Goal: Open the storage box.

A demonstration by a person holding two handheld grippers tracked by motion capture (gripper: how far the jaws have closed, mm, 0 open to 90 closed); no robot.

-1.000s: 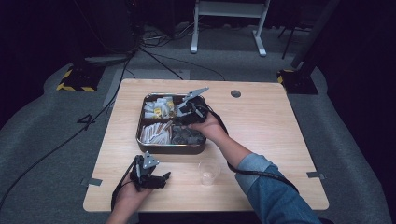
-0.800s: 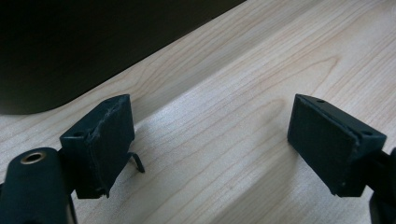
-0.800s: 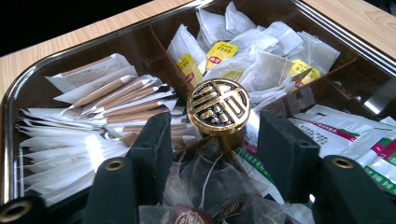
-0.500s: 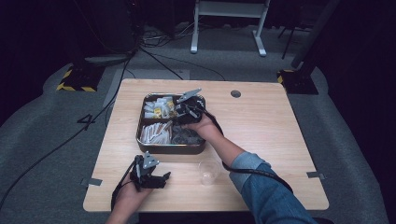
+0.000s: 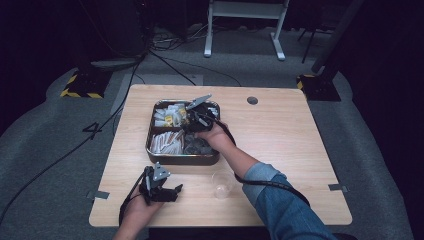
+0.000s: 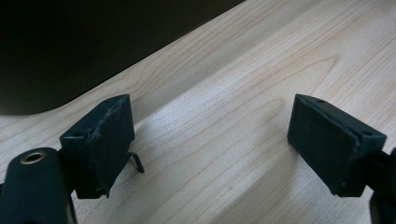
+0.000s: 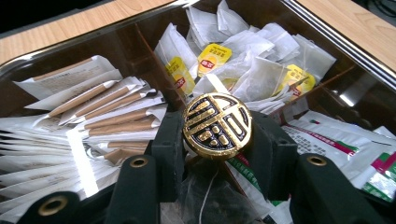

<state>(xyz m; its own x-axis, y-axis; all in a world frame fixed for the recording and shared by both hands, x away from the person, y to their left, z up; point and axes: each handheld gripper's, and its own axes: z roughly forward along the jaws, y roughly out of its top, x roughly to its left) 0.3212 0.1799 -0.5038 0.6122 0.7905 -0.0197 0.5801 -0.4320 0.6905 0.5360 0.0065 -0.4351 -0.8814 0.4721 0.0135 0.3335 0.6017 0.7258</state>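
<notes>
Dark flooring surrounds the wooden table [image 5: 280,150], where a compartmented metal tray [image 5: 151,145] holds tea bags [image 7: 261,70], paper sachets [image 7: 107,112] and packets. The right gripper [image 7: 217,154] has just been closing and now clamps a round gold-patterned disc [image 7: 217,126] over the tray's middle, while the left gripper [image 6: 210,149] rests near the table's front edge, jaws apart and empty. Judged sound practice: lift the disc straight up, keeping the grip square so it neither slips nor snags the tea-bag strings beneath.

The right gripper [image 5: 192,121] is reaching into the metal tray [image 5: 181,160] of packets on the wooden table [image 5: 300,150], while the left gripper [image 5: 170,191] is resting near a clear cup [image 5: 222,185].
</notes>
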